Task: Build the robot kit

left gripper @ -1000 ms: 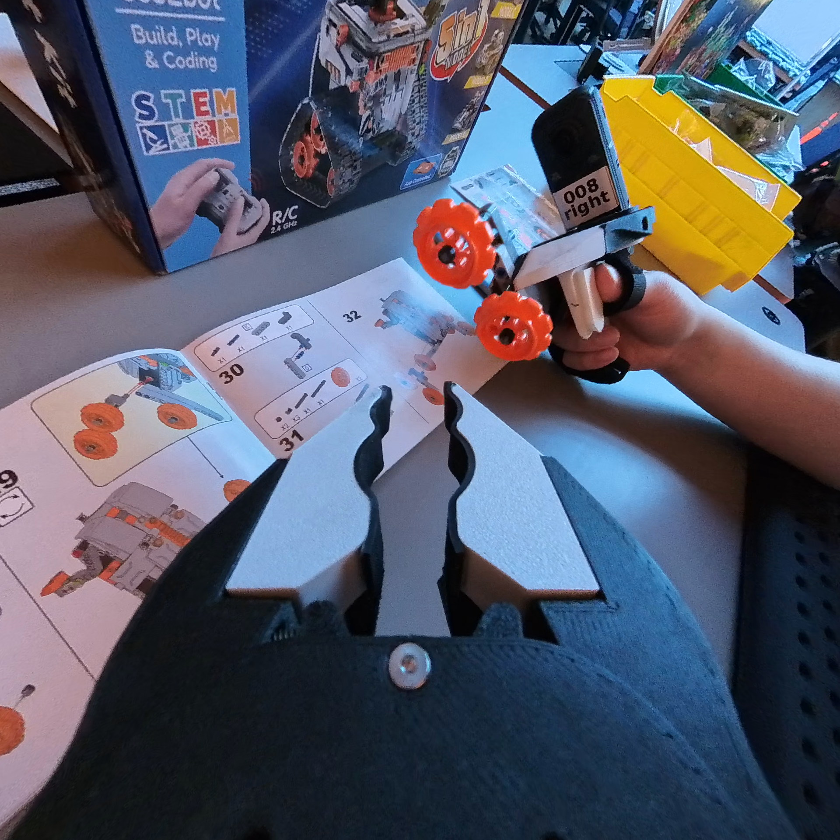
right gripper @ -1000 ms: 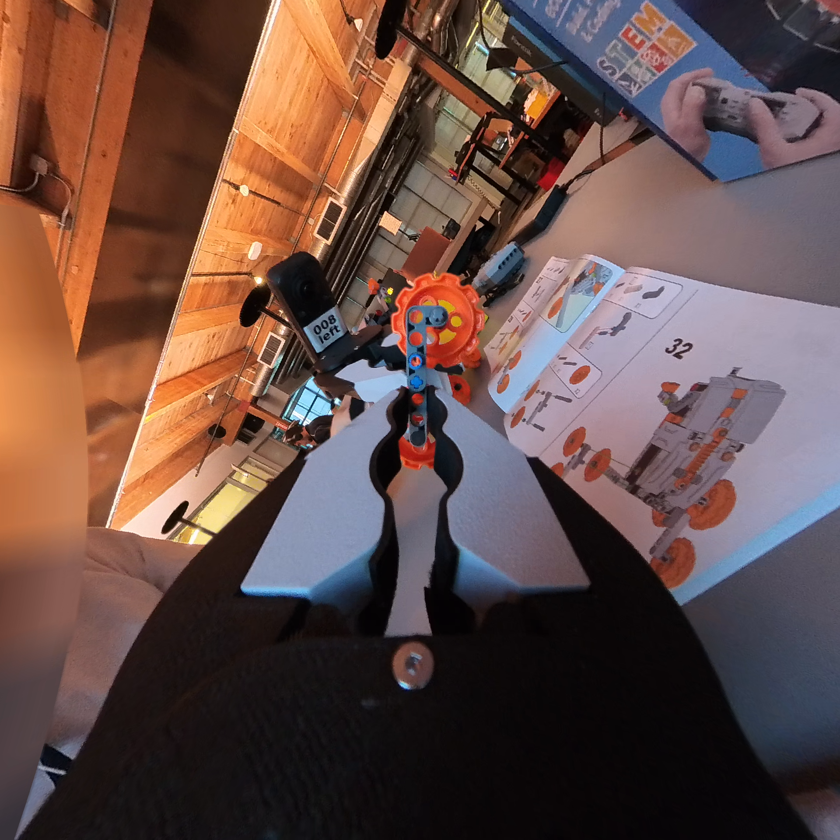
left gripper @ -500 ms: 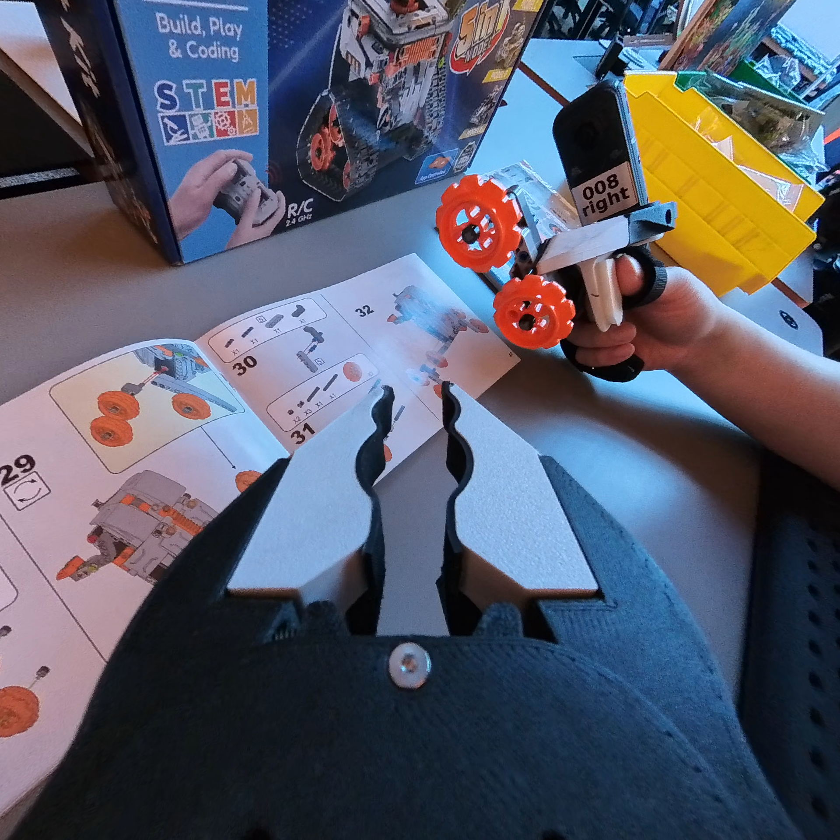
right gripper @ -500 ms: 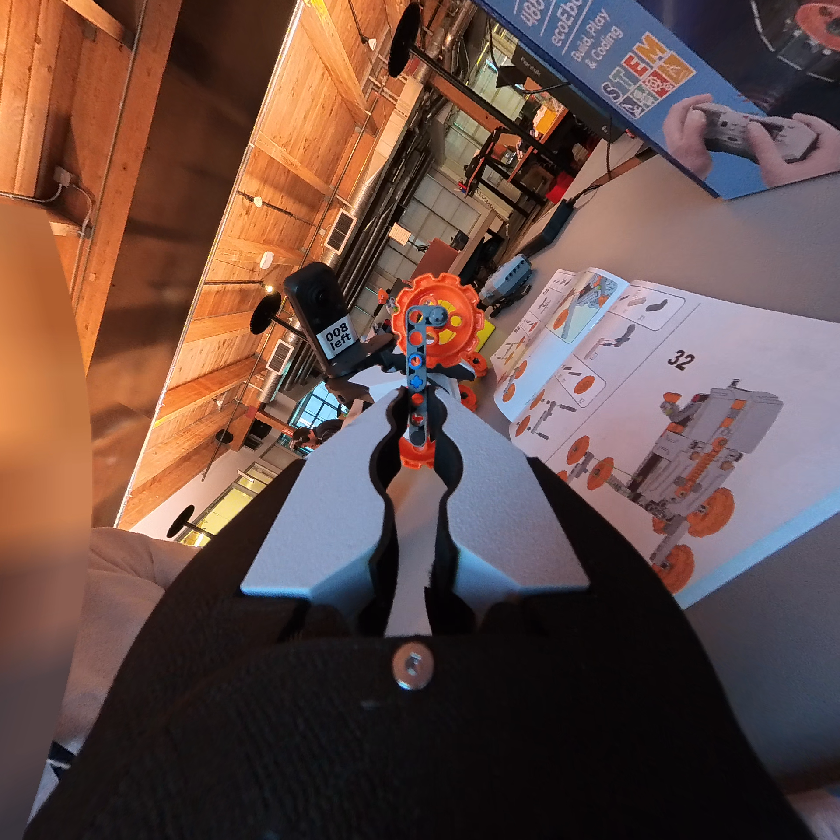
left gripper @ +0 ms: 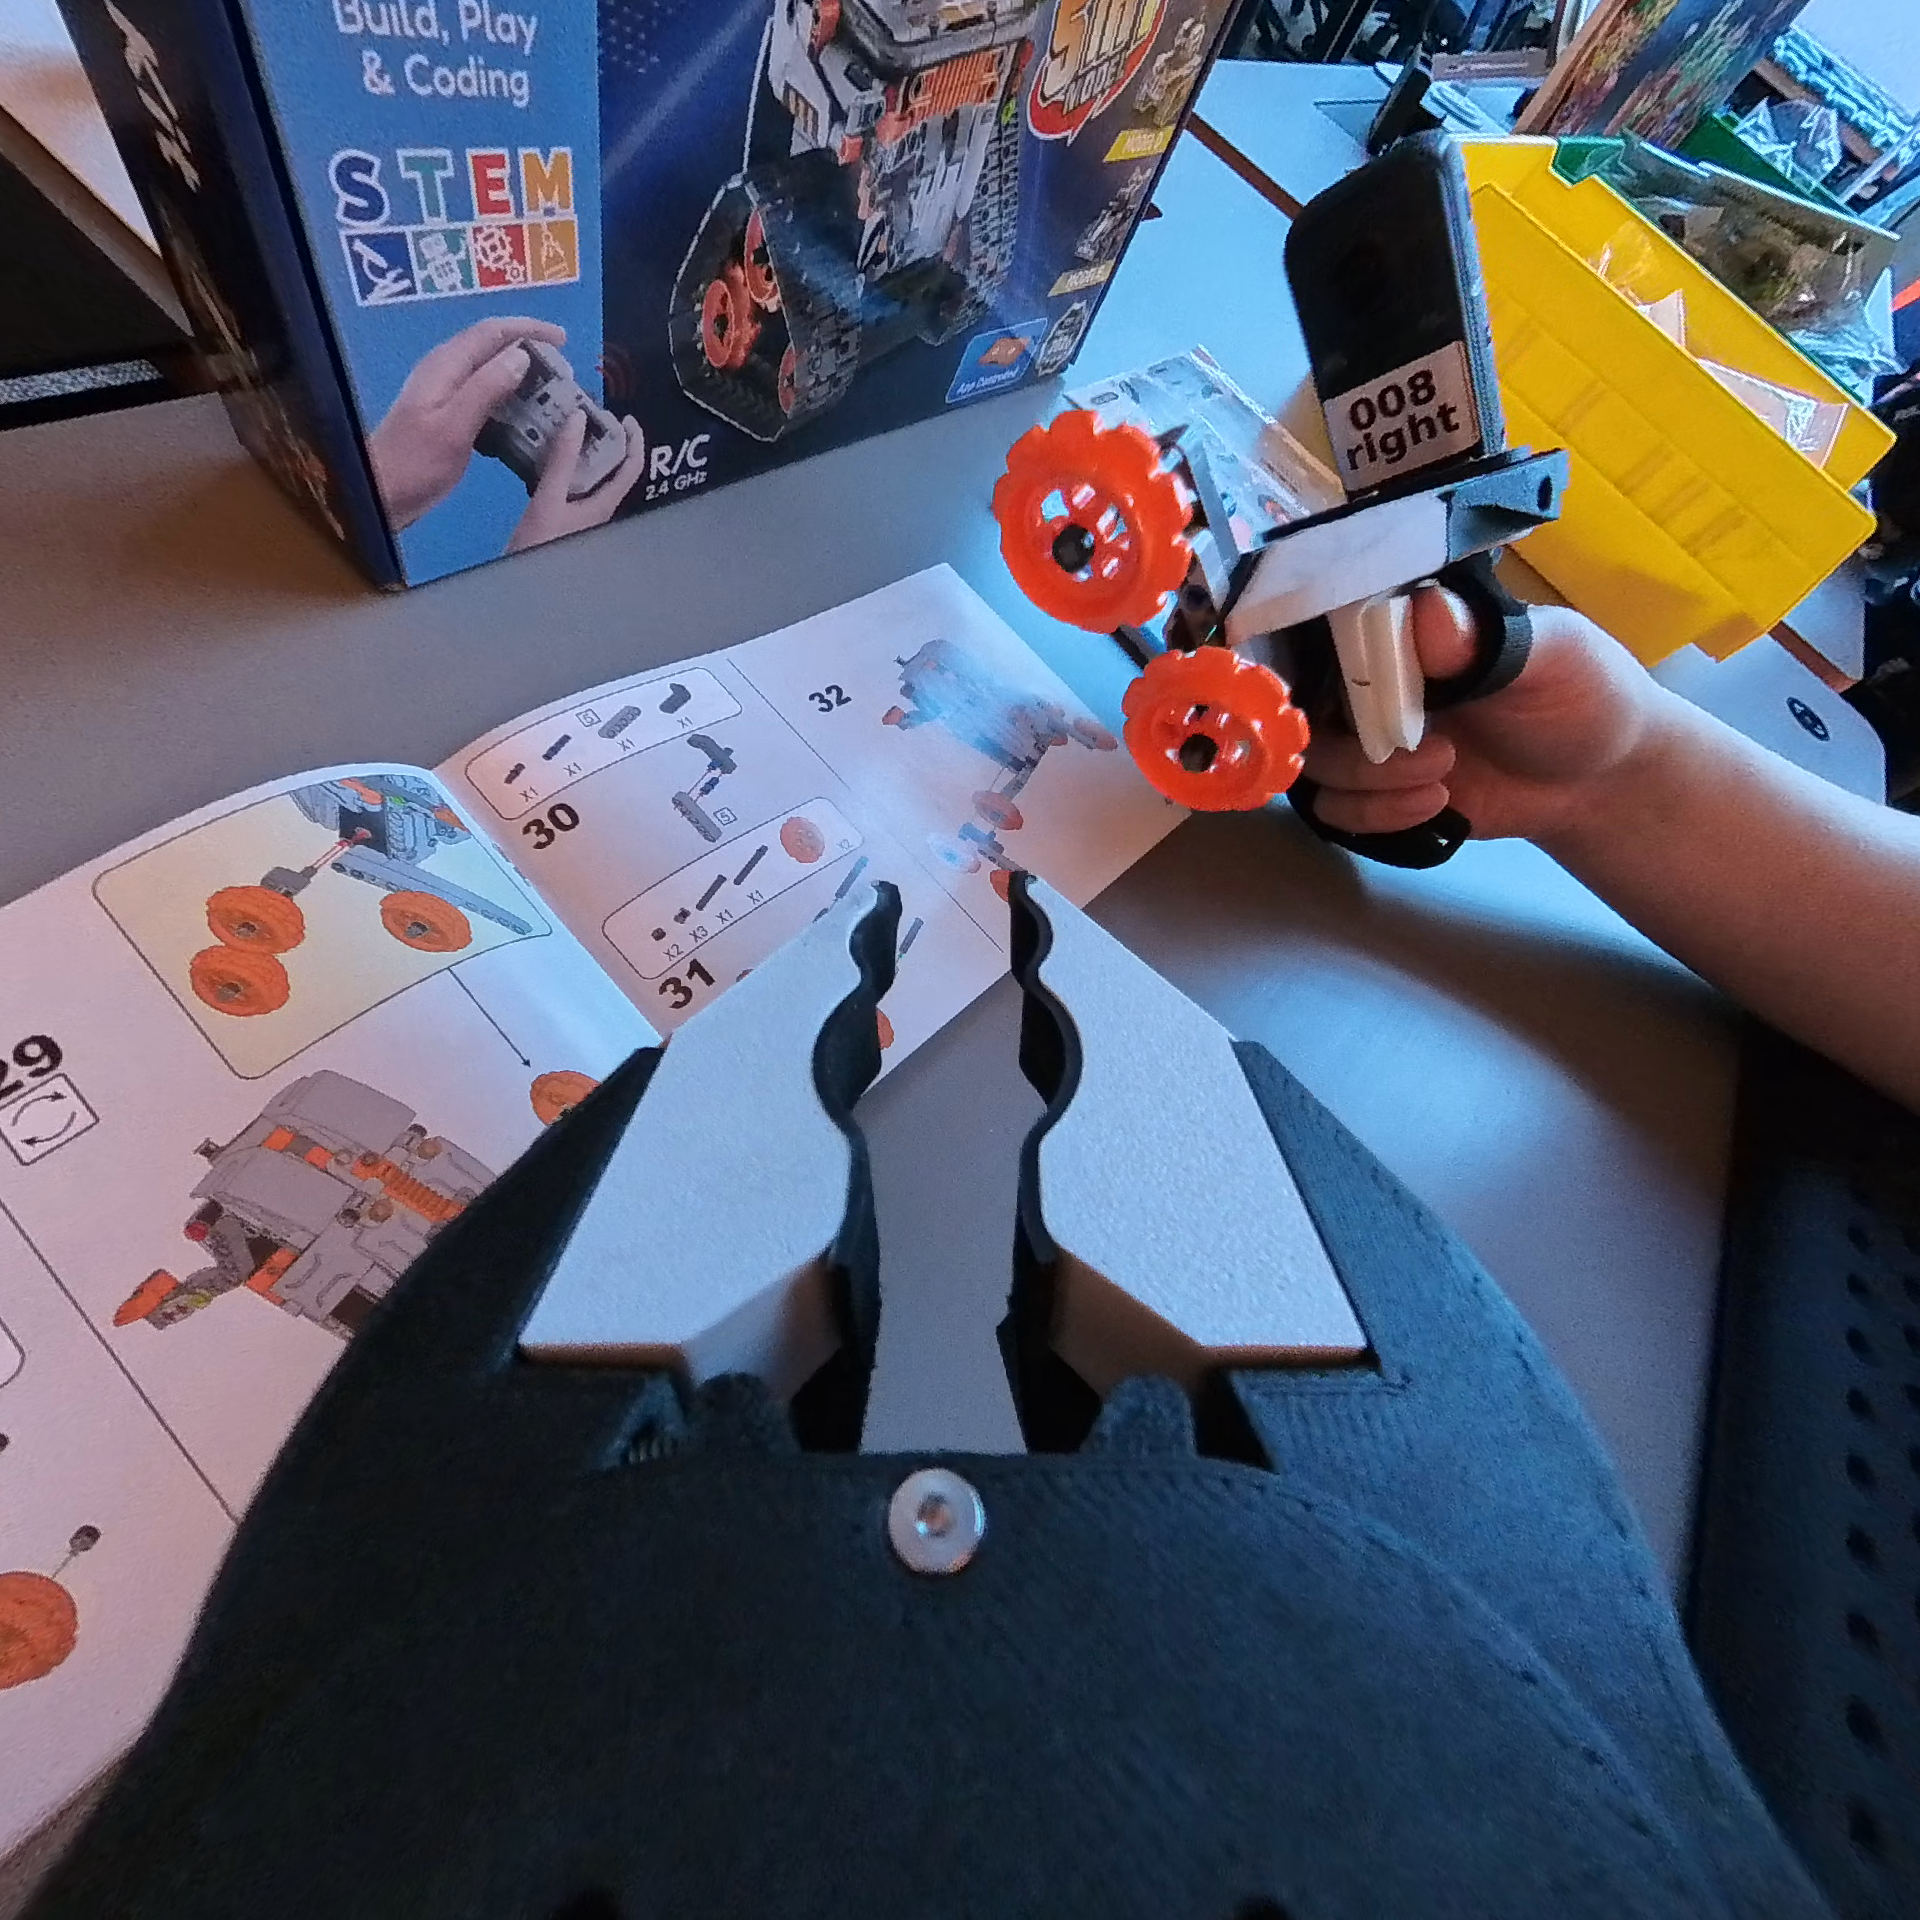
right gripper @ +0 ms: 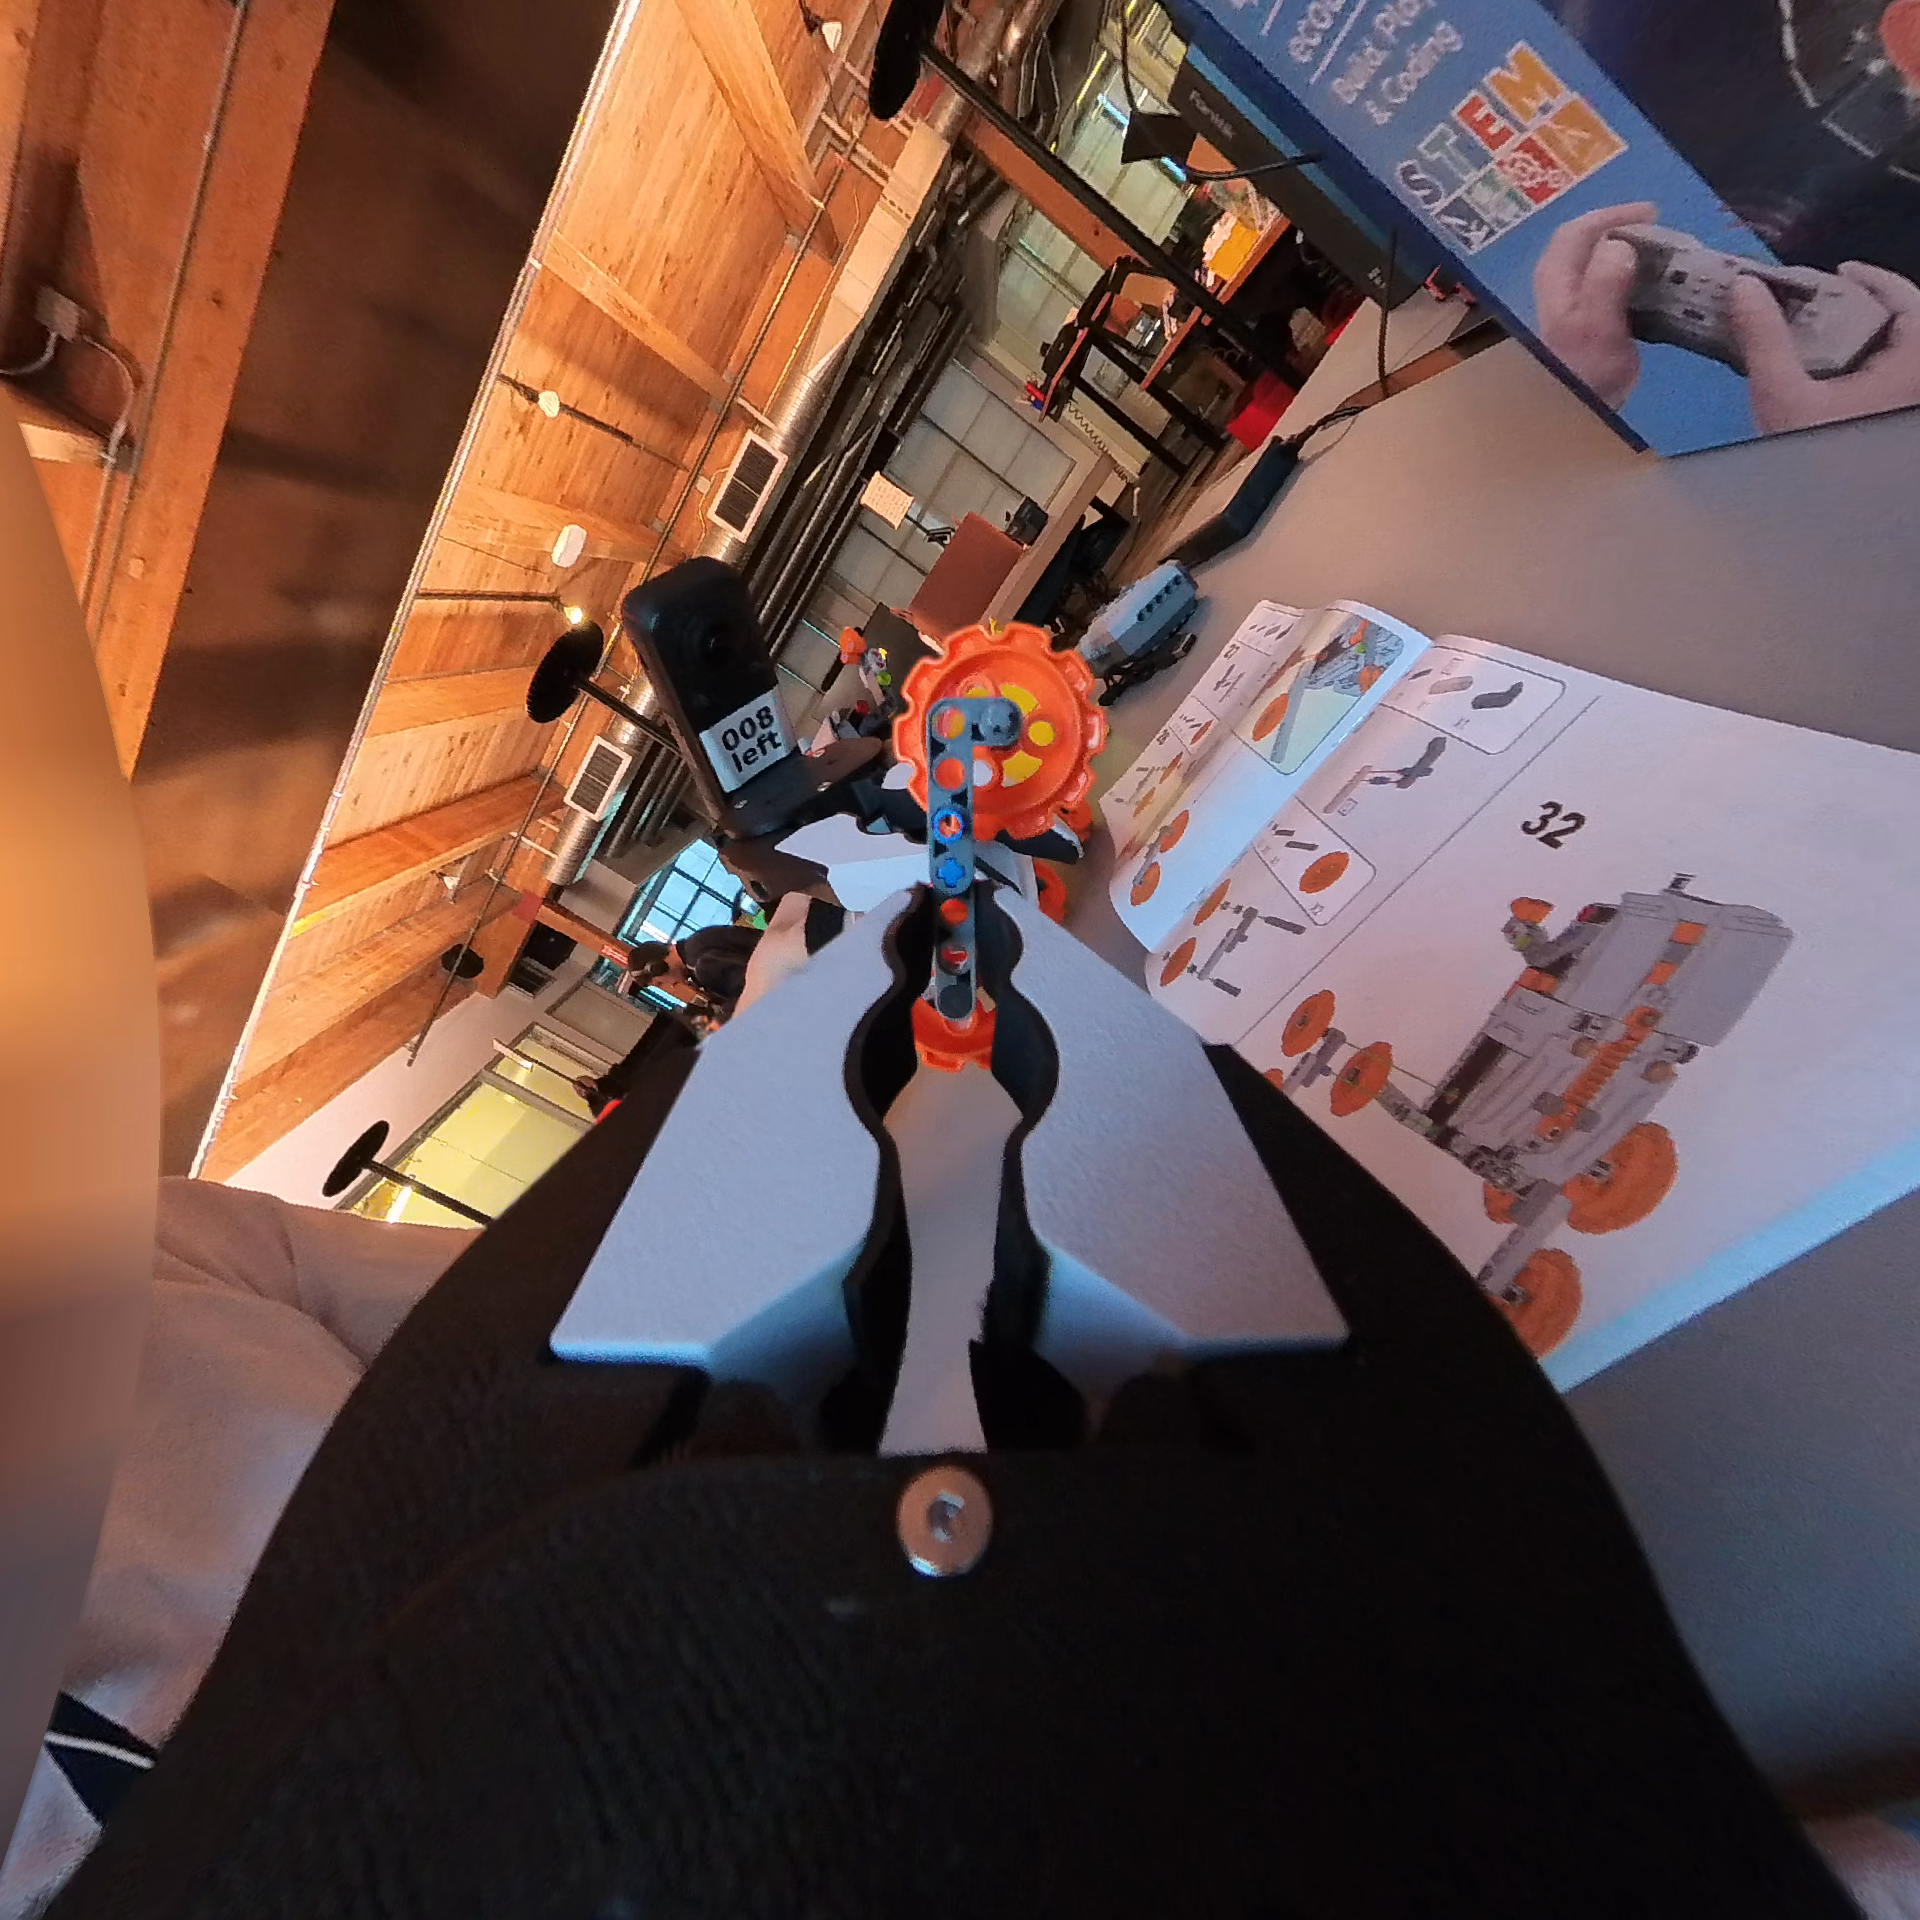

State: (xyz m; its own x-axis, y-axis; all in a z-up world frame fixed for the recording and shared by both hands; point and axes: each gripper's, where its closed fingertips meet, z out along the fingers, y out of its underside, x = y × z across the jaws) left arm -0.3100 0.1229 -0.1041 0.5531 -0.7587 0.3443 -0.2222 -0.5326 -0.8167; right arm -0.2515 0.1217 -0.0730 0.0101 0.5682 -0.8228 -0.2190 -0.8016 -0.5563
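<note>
the right gripper [right gripper: 951, 914] was clenched on a grey perforated beam [right gripper: 953, 852] that ran out past its fingertips to a large orange toothed wheel [right gripper: 1000, 732]; a smaller orange wheel [right gripper: 948, 1039] sat at the beam's near end, tucked in the hollow between the fingers. seen from the left wrist view, the same gripper [left gripper: 1210, 592] was held by a hand [left gripper: 1496, 748] clear above the grey table [left gripper: 1403, 997], with both wheels [left gripper: 1091, 535] facing out.

the left gripper [left gripper: 948, 894] was released, its fingers apart with nothing between them, hovering over the near edge of an open instruction booklet [left gripper: 644, 790]. beyond its fingertips stood a blue product box [left gripper: 582, 260]; off to the right of the fingers, behind the right gripper, sat a yellow bin [left gripper: 1662, 457].
</note>
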